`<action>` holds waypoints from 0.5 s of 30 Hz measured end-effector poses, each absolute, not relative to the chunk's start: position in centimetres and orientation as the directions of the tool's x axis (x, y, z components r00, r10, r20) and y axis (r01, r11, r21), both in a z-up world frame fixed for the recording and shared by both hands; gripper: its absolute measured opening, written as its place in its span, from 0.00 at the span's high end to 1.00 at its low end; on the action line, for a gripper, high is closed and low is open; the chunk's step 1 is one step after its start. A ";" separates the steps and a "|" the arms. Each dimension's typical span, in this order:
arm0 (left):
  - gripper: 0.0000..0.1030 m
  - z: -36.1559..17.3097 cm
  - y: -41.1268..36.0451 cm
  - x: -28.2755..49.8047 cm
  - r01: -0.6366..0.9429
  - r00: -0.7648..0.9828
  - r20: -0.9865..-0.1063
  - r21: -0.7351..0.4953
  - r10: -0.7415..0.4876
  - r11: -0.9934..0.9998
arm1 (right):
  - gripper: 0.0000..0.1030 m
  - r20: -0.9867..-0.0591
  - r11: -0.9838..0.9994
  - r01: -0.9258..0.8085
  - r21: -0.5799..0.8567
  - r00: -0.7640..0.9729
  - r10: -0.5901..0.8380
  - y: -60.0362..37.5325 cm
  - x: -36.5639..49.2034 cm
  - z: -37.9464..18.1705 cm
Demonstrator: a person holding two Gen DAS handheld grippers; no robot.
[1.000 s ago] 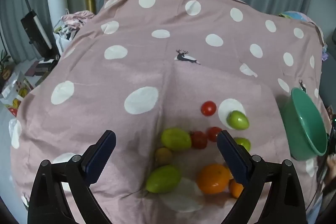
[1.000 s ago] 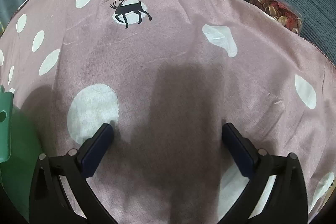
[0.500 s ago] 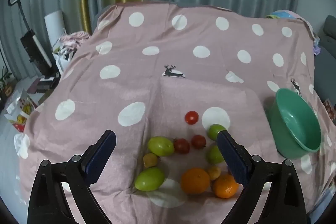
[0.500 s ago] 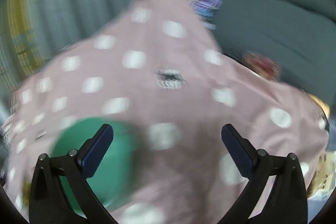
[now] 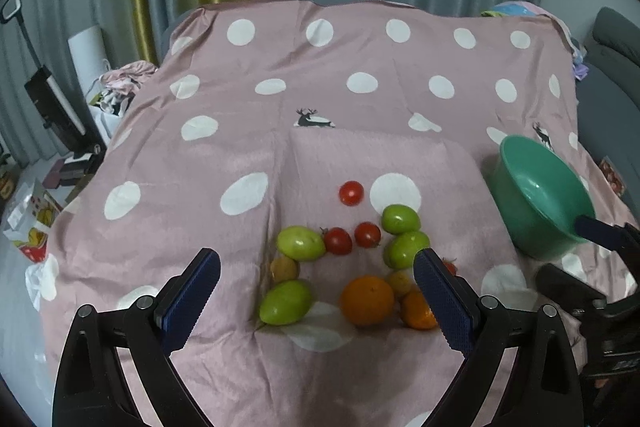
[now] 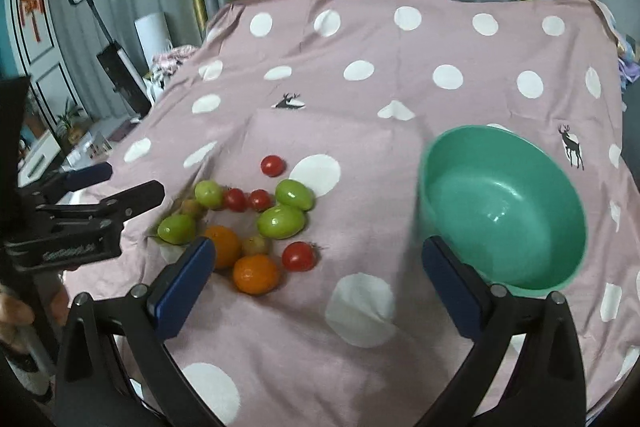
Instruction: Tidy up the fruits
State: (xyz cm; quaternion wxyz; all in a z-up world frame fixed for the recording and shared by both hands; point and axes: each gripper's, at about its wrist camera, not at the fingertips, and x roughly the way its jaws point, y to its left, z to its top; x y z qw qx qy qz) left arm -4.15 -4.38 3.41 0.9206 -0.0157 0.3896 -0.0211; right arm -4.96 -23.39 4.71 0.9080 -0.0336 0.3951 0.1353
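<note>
Nothing sorted yet, by my read. Green bowl (image 6: 504, 207) is empty, sitting on the polka-dot cloth (image 6: 400, 87) over the tabletop, at about 3 o'clock of the fruit pile.

All fruit loose on the cloth in one cluster: four green ones, e.g. (image 6: 281, 221); big orange (image 6: 222, 246) and smaller orange (image 6: 256, 274) at the 6 o'clock edge; four red tomatoes, one stray (image 6: 273, 165) at 12 o'clock of the pile, another (image 6: 299, 256) at 5 o'clock; two small yellowish ones, e.g. (image 6: 256, 245), tucked in between.

My left tool (image 5: 316, 299) is above the pile, fingers spread wide, holding nothing. My right tool (image 6: 316, 283) is also spread wide and empty, between pile and bowl, its right finger just in front of the bowl rim.

Left to do: the whole lot. Nearest pick for the right tool looks like the 5 o'clock tomato.
</note>
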 end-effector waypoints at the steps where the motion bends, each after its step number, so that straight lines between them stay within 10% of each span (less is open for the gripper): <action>1: 0.06 3.3 -4.3 -4.2 0.030 0.693 -0.719 -0.054 -0.059 0.998 | 0.00 -0.730 0.962 -0.268 0.042 0.650 0.213 -23.1 -4.8 4.6; 15: 0.06 2.7 -4.0 -4.1 0.026 0.675 -0.735 -0.052 -0.056 0.998 | 0.00 -0.726 0.978 -0.210 0.003 0.672 0.147 -21.9 -4.2 3.6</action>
